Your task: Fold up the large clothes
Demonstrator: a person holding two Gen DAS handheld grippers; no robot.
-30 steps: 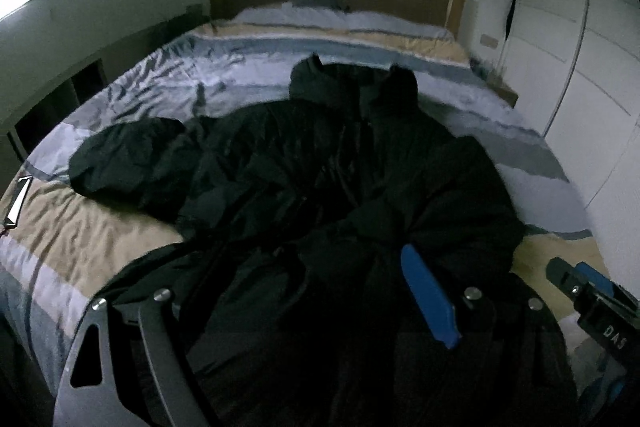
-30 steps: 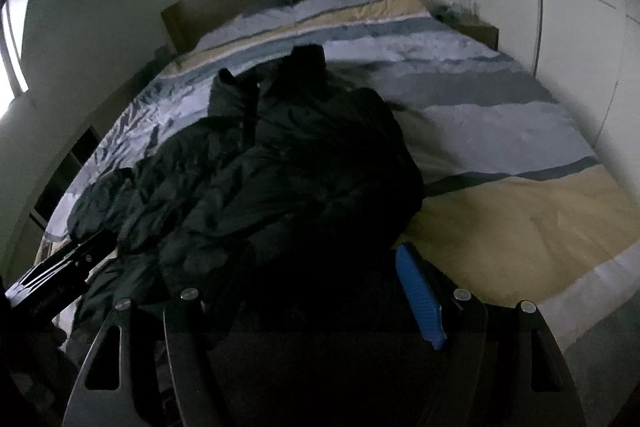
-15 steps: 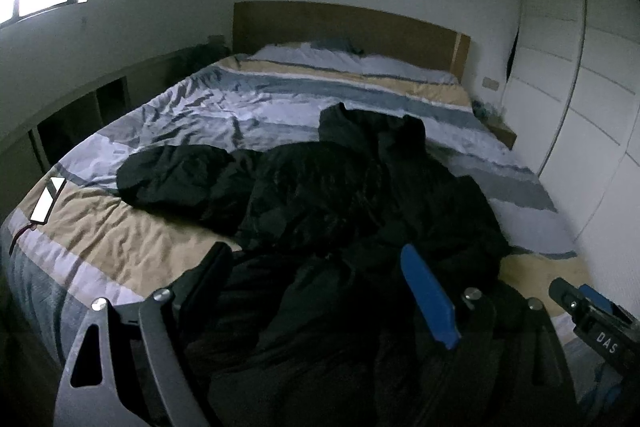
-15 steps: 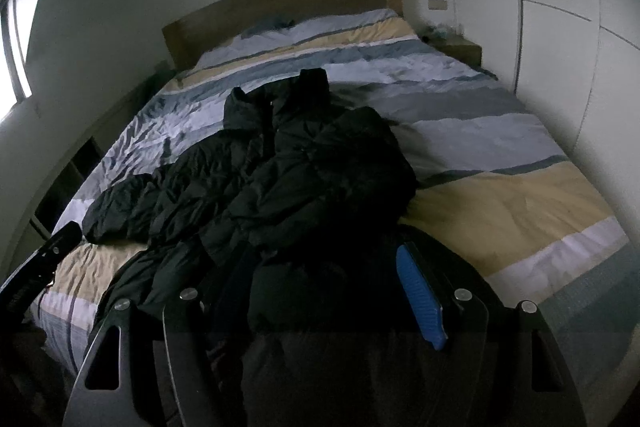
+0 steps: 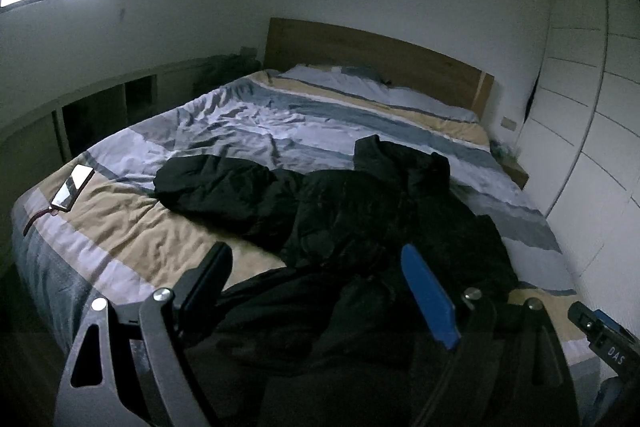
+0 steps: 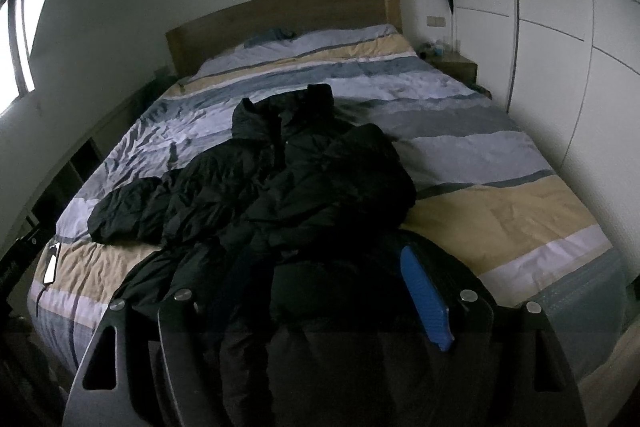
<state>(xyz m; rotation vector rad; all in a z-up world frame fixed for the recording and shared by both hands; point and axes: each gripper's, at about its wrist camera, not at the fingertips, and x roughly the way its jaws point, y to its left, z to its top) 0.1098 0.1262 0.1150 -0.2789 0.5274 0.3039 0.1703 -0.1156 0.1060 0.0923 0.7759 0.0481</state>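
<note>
Black puffer jacket [image 5: 360,211] sprawled across the striped duvet [image 5: 248,123], one sleeve flung left, hem bunched between the left gripper [image 5: 320,287] and its spread fingers [image 5: 428,299]. Phone [image 5: 73,187] lies near the bed's left edge, wooden headboard [image 5: 380,63] behind

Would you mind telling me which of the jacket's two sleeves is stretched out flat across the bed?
The sleeve reaching towards the phone lies stretched out across the tan stripe. The other sleeve is folded over the jacket's body on the wardrobe side.
</note>
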